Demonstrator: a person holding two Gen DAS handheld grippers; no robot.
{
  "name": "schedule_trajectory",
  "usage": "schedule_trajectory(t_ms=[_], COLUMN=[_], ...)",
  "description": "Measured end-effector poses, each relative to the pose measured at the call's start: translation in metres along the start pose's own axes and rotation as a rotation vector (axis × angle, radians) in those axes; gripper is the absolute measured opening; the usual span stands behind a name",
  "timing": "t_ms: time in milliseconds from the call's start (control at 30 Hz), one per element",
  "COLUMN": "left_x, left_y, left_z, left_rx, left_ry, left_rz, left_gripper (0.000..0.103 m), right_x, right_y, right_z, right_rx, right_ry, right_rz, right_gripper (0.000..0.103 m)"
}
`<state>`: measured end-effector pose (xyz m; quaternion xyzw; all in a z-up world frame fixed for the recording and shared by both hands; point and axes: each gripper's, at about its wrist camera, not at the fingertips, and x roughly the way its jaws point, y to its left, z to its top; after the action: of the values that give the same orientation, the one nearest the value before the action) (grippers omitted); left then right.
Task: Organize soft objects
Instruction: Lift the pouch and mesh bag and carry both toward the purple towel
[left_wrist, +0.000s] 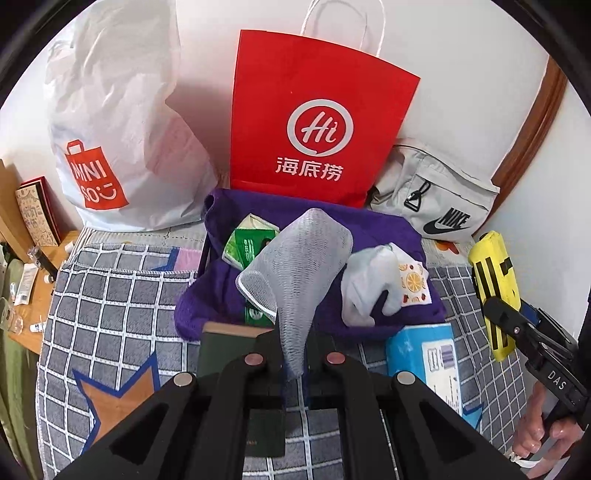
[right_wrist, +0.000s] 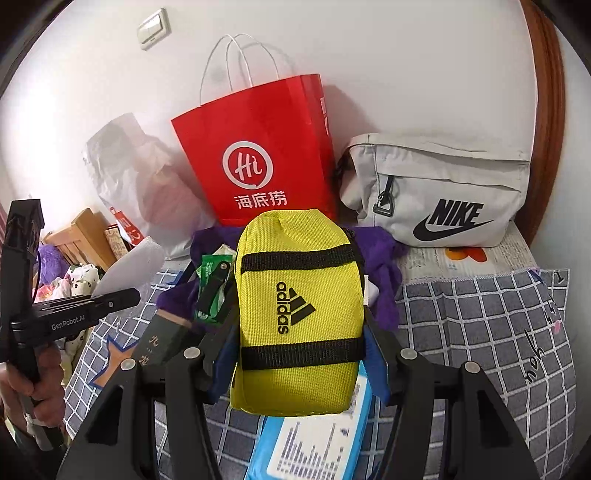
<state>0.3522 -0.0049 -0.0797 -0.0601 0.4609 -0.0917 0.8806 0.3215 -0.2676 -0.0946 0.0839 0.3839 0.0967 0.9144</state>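
Two shopping bags: one red (left_wrist: 317, 118), one white (left_wrist: 122, 125); one grey pouch (left_wrist: 436, 195).

2 wrist cams face wall, share red bag (left_wrist: 317, 122).

1. The left gripper (left_wrist: 293, 363) is held low and pointed forward, its jaws closed tight on a white mesh piece (left_wrist: 299, 258).
2. The right gripper (right_wrist: 301, 363) is raised, its jaws clamped on the sides of a yellow pouch (right_wrist: 299, 314).
3. Each handle is gripped by a bare hand (left_wrist: 543, 432).
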Motion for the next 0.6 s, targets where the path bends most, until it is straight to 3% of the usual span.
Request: schedule_trajectory(t_ms=[600], left_x=[0.046], left_y=[0.013], left_z=[0.034], left_rx=[-0.005], left_ry=[0.030], left_rz=[0.038], left_gripper=[0.006], right_x=[0.062], right_y=[-0.009], right_z=[0.054], right_rx=[0.031], right_ry=[0.007], right_rz=[0.026], right_gripper=[0.059])
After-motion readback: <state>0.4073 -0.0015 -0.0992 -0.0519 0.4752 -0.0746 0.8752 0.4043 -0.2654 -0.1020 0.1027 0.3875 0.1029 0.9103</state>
